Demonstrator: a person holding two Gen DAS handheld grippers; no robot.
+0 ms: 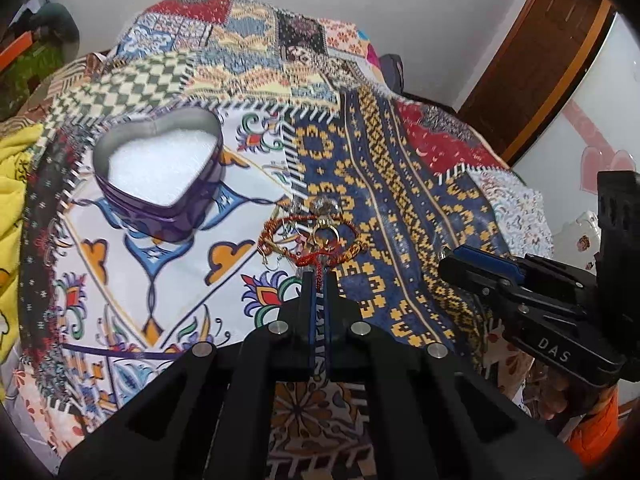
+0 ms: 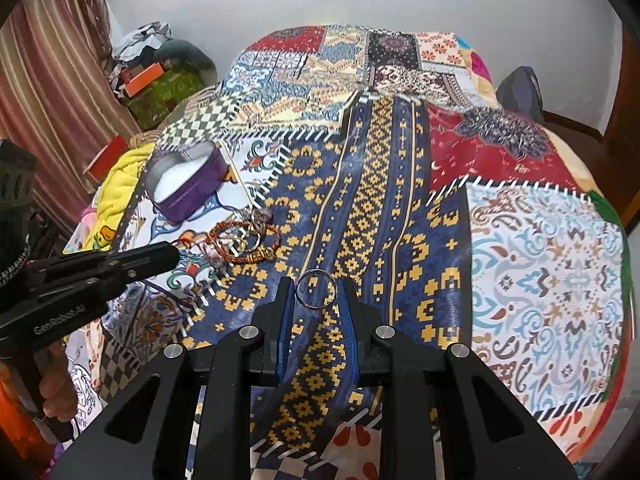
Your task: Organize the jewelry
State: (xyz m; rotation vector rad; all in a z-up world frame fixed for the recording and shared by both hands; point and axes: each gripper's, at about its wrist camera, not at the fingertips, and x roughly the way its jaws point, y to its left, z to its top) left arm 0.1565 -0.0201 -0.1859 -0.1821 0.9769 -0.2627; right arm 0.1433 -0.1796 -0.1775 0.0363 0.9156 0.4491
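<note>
A pile of jewelry (image 1: 310, 236) lies on the patchwork bedspread: a red and gold braided bracelet, rings and earrings. My left gripper (image 1: 319, 276) is shut on the bracelet's red cord at the pile's near edge. It also shows in the right wrist view (image 2: 174, 250) next to the pile (image 2: 246, 240). My right gripper (image 2: 316, 290) is shut on a silver ring (image 2: 315, 290), held upright between the pads above the blue and yellow patch. A purple heart-shaped tin (image 1: 160, 178) with white lining stands open to the left of the pile; it also shows in the right wrist view (image 2: 186, 184).
The patchwork bedspread (image 2: 540, 280) covers the whole bed. A yellow cloth (image 1: 14, 184) lies at the left edge. Boxes and bags (image 2: 148, 76) are stacked by the curtain at the back left. A wooden door frame (image 1: 532, 76) stands at the right.
</note>
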